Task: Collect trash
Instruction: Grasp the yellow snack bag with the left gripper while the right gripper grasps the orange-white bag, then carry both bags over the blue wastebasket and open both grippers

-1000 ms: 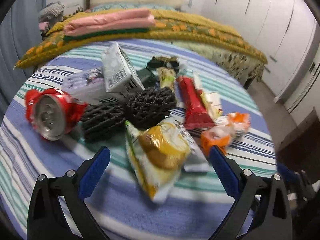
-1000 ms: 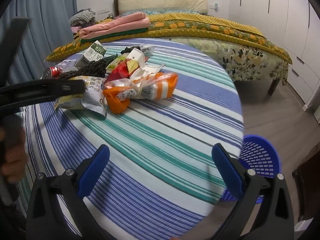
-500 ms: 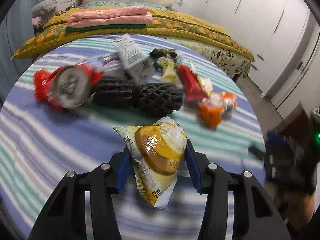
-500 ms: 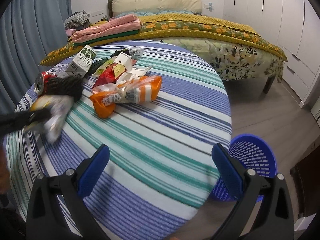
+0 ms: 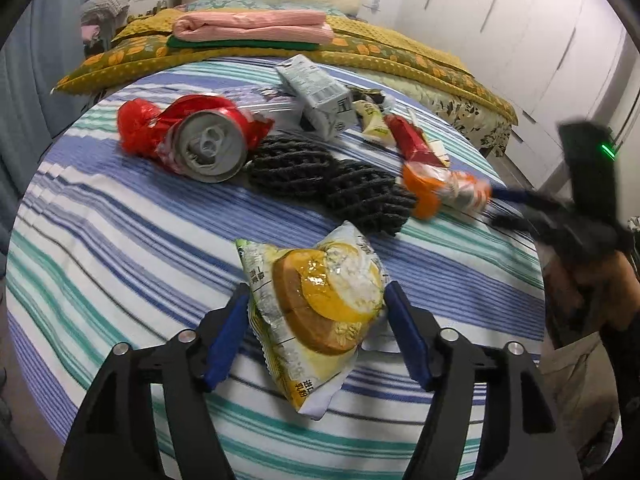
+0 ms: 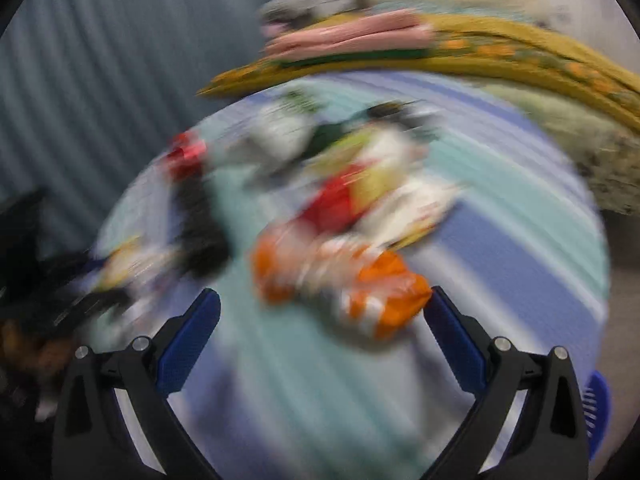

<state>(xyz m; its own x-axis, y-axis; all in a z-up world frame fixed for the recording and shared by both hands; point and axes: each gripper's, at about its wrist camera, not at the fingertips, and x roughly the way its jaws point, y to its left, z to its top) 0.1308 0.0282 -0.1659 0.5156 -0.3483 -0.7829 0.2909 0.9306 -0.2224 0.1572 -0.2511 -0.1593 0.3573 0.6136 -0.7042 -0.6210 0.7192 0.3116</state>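
A puffy yellow snack bag (image 5: 320,304) sits between the blue pads of my left gripper (image 5: 316,320). The jaws are opening, and both pads still touch the bag's sides. Behind it on the striped tablecloth (image 5: 120,248) lie a crushed red can (image 5: 208,144), black foam netting (image 5: 336,184), a grey carton (image 5: 320,92), a red wrapper (image 5: 412,140) and an orange wrapper (image 5: 440,192). The right wrist view is heavily blurred. My right gripper (image 6: 322,295) is open, with the orange wrapper (image 6: 348,292) just beyond its fingertips and not gripped. In the left wrist view the right gripper (image 5: 516,208) reaches in towards that wrapper.
A bed with a yellow patterned cover (image 5: 400,48) and folded pink cloth (image 5: 256,26) stands behind the round table. White wardrobe doors (image 5: 520,40) fill the right side. A blue basket (image 6: 598,408) shows at the lower right edge. A hand (image 5: 592,280) holds the right gripper.
My left gripper closed around the yellow snack bag and drew it back from the pile. The right gripper swung left towards the trash, bringing the orange wrapper close to its fingertips.
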